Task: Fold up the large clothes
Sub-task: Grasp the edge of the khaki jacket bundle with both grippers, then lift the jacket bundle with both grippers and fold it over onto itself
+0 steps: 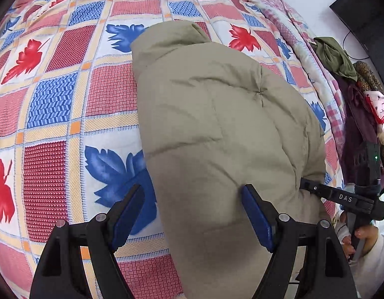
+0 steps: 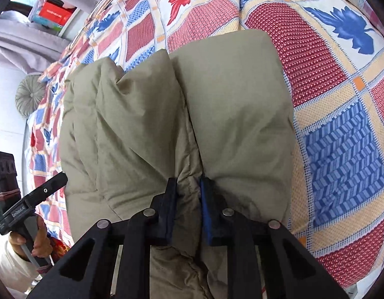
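With the right tongs (image 2: 188, 209) pinching a fold of the puffy khaki coat (image 1: 216, 124) lying on the patterned bed (image 1: 54, 87), and the left tongs (image 1: 192, 214) spread astride its edge, press the bulk flat while folding squarely.

Matt puffy cloth jacket (image 1: 216, 129) (creased)

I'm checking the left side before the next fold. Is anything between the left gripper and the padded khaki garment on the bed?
Nothing visible. The left gripper is open directly over the near end of the khaki garment, with only the patterned bedspread around it. The right gripper is already shut on the garment's fabric.
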Demonstrator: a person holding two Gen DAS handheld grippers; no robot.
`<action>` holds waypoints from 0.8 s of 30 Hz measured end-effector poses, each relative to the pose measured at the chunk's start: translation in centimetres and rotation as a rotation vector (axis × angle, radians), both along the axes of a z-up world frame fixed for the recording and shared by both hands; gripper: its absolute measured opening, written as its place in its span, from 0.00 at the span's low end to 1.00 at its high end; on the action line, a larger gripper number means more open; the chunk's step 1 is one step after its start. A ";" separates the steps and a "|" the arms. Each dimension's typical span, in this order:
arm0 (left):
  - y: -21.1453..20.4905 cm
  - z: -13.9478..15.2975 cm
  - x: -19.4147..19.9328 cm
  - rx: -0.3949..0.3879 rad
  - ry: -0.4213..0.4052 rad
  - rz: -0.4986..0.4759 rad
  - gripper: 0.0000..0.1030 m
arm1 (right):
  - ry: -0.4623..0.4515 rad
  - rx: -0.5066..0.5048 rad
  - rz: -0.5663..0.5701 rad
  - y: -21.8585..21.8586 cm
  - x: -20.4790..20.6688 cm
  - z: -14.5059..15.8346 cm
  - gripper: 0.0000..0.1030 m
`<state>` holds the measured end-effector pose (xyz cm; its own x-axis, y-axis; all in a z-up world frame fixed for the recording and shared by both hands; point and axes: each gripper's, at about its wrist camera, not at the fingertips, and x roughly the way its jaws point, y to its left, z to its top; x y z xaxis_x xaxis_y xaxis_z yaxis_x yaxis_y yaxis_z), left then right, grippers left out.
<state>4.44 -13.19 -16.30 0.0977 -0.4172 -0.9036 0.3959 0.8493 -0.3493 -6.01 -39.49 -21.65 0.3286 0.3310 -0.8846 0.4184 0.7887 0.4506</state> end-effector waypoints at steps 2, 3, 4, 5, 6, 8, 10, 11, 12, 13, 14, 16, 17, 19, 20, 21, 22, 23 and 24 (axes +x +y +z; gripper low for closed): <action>-0.1 0.0 0.0 -0.002 0.009 -0.001 0.78 | 0.016 -0.004 -0.018 0.0 -0.1 0.3 0.19; -0.1 0.1 0.0 -0.003 0.011 -0.004 0.78 | 0.018 -0.010 -0.023 0.0 -0.2 0.8 0.20; -0.1 0.1 -0.1 -0.004 0.011 -0.008 0.78 | 0.012 -0.024 -0.025 0.1 -0.4 1.5 0.20; -0.2 0.2 0.0 -0.004 0.011 -0.011 0.78 | -0.001 -0.039 -0.029 0.1 -0.7 2.3 0.21; -0.2 0.2 -0.1 -0.005 0.012 -0.012 0.78 | -0.017 -0.053 -0.034 0.0 -1.0 3.3 0.21; -0.2 0.1 0.1 -0.008 0.020 -0.009 0.78 | -0.041 -0.070 -0.050 -0.4 -1.6 4.8 0.23; -0.1 0.1 0.1 -0.011 0.027 -0.005 0.78 | -0.041 -0.095 -0.066 -1.0 -2.1 5.8 0.38; -0.1 0.1 0.1 -0.012 0.031 -0.004 0.78 | -0.038 -0.105 -0.071 -1.4 -2.3 6.0 0.48; -0.1 0.1 0.1 -0.013 0.033 -0.005 0.78 | -0.037 -0.111 -0.072 -1.6 -2.4 6.2 0.49; -0.1 0.1 0.1 -0.011 0.033 -0.006 0.78 | -0.031 -0.117 -0.071 -1.9 -2.4 6.1 0.49; -0.2 0.1 0.0 -0.008 0.031 -0.009 0.78 | -0.020 -0.126 -0.071 -2.1 -2.4 5.9 0.49; -0.2 0.0 0.0 0.003 0.033 -0.013 0.86 | -0.004 -0.126 -0.085 -2.7 -2.5 5.5 0.49; -0.3 0.0 0.0 0.013 0.031 -0.012 0.91 | -0.003 -0.116 -0.095 -3.0 -2.5 5.3 0.50; -0.3 0.1 -0.1 0.018 0.017 -0.016 0.91 | -0.005 -0.106 -0.112 -3.4 -2.7 5.0 0.59; -0.2 0.1 -0.2 0.021 0.014 -0.017 0.92 | -0.008 -0.111 -0.117 -3.5 -2.7 5.0 0.67; -0.1 0.0 -0.1 0.022 0.014 -0.015 0.96 | -0.015 -0.114 -0.120 -3.6 -2.8 5.0 0.69; 0.0 0.0 -0.1 0.026 0.014 -0.007 1.00 | -0.018 -0.113 -0.120 -3.6 -2.8 5.0 0.73; 0.1 0.0 -0.1 0.025 0.014 -0.003 1.00 | -0.021 -0.110 -0.119 -3.6 -2.8 4.9 0.75; 0.1 -0.1 0.0 0.019 0.021 -0.002 1.00 | -0.023 -0.108 -0.117 -3.8 -2.8 4.9 0.75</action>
<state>4.46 -13.06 -16.44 0.0776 -0.4000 -0.9132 0.3907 0.8549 -0.3413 -8.85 -43.24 -16.75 0.3799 0.1922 -0.9048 0.5010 0.7795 0.3759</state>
